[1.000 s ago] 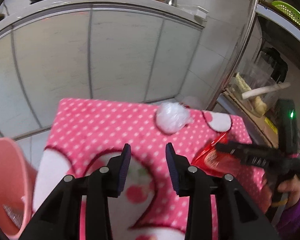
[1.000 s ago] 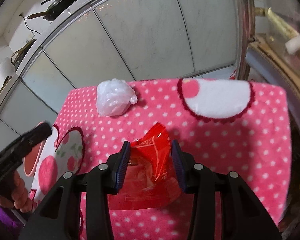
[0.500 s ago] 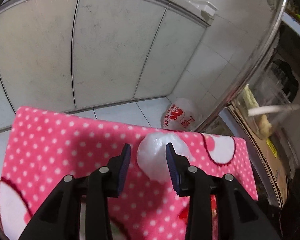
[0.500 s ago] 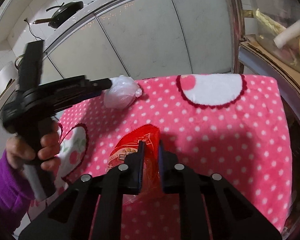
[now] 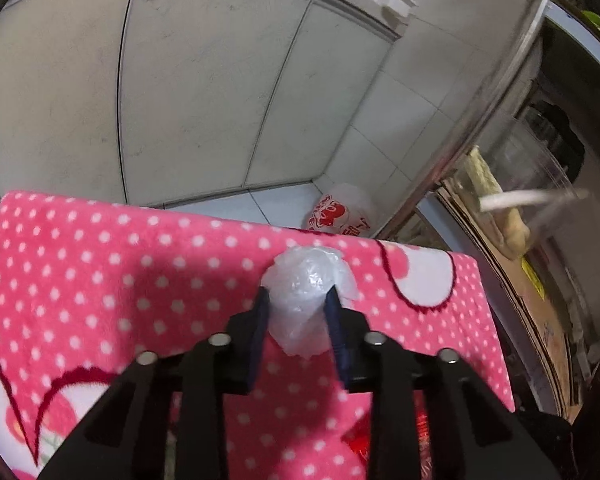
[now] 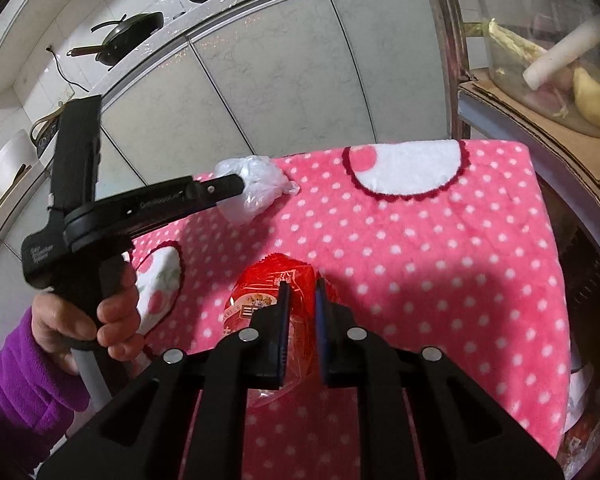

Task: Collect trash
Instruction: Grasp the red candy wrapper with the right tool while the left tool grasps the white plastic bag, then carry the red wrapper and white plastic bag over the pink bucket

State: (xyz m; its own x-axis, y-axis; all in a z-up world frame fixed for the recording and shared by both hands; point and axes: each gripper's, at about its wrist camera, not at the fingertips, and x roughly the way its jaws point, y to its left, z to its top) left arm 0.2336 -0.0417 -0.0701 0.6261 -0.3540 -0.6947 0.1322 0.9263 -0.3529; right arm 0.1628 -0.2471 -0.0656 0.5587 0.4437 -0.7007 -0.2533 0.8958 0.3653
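Though pinched, wrapper (image 6: pixel 260 280) along right tool (image 6: pixel 300 286)

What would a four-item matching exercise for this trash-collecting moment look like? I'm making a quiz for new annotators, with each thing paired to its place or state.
Things:
1. white plastic ball
2. red wrapper
3. frying pan
4. printed white bag

Places or states:
A. on the counter in the background
B. between the left gripper's pads
C. on the tiled floor beyond the pink blanket
D. pinched in the right gripper

Pairs: 1-B, 2-D, 3-A, 4-C
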